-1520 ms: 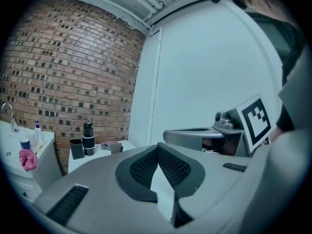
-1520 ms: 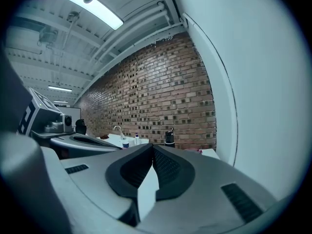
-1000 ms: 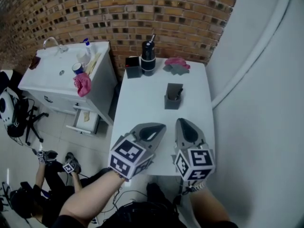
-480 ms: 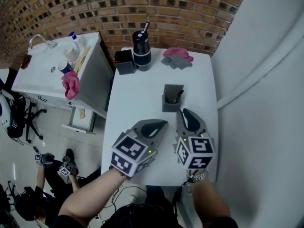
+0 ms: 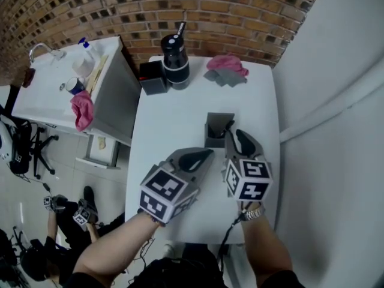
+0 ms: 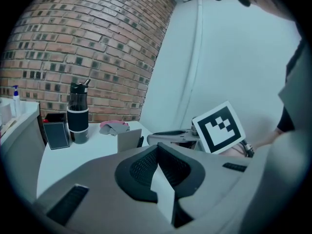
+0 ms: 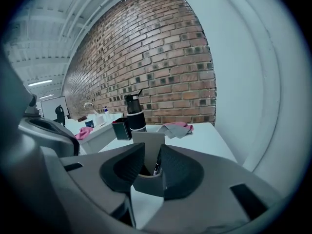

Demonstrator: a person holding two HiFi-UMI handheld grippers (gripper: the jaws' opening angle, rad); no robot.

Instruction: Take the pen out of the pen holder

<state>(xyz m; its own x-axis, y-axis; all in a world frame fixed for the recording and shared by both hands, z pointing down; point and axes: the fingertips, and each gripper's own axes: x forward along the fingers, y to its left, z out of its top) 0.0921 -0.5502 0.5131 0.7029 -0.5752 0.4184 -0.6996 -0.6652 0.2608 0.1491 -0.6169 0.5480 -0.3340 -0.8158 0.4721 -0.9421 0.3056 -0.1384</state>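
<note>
A grey square pen holder (image 5: 216,131) stands mid-table with a dark pen (image 5: 227,127) leaning in it. My right gripper (image 5: 239,138) hovers just over the holder's near right corner. In the right gripper view its jaws stand a little apart, and the pen (image 7: 157,166) and holder (image 7: 148,141) show in the gap, not gripped. My left gripper (image 5: 202,156) sits left of it, short of the holder, with nothing in it. In the left gripper view its pads (image 6: 157,148) meet, and the holder (image 6: 128,140) lies ahead.
A black bottle (image 5: 175,61), a small black box (image 5: 153,78) and a pink and grey cloth (image 5: 226,69) line the far edge of the white table (image 5: 171,119). A sink counter (image 5: 60,86) stands to the left, a white wall to the right.
Both grippers have moved forward over the table toward the pen holder. The right one went from the near edge to right by the holder.
</note>
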